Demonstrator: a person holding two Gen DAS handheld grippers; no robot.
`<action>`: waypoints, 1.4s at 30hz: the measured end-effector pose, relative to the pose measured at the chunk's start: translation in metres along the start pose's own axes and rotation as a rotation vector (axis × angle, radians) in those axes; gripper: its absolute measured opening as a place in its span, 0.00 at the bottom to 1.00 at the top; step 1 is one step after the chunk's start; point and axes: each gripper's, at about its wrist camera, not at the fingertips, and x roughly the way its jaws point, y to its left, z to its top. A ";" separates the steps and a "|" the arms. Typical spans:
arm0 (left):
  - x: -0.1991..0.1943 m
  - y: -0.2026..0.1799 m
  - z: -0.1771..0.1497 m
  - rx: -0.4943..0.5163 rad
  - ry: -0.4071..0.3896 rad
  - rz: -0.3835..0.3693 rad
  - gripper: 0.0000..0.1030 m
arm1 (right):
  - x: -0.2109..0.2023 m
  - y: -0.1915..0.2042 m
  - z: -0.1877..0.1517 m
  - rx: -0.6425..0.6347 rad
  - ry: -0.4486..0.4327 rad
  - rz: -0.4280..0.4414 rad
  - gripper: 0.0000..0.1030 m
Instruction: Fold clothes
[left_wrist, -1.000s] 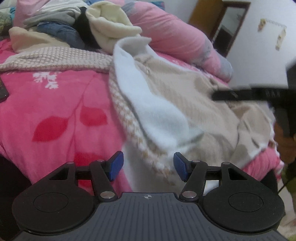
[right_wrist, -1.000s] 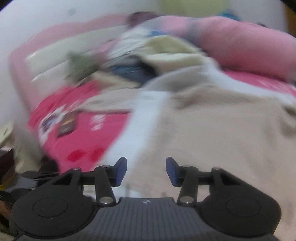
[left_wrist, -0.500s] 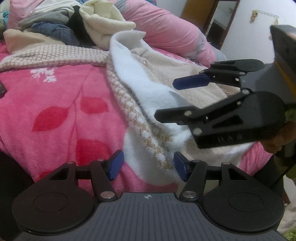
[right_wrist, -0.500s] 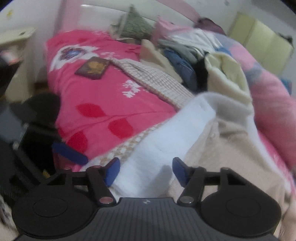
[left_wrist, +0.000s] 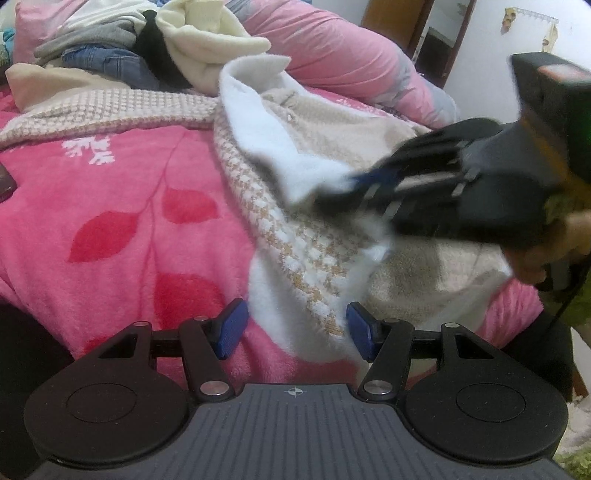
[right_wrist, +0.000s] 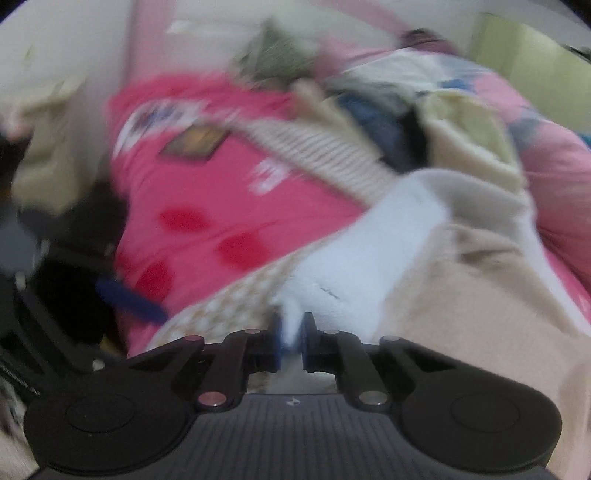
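Two grippers are working one garment (left_wrist: 332, 155) lying at the bed's (left_wrist: 110, 192) near edge. The right gripper (right_wrist: 291, 332) is closing on its white lining; the left gripper (left_wrist: 293, 328) is waiting apart, hem between. Lifting evenly should keep the fold straight.
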 end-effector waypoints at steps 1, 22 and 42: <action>0.000 -0.001 0.001 0.007 0.005 0.003 0.58 | -0.011 -0.011 -0.001 0.047 -0.033 -0.030 0.09; -0.001 -0.032 0.016 0.067 0.021 -0.045 0.61 | -0.125 -0.132 -0.135 0.966 -0.256 -0.149 0.64; 0.005 -0.054 0.008 0.200 -0.009 0.023 0.44 | -0.130 -0.168 -0.128 1.117 -0.208 -0.118 0.04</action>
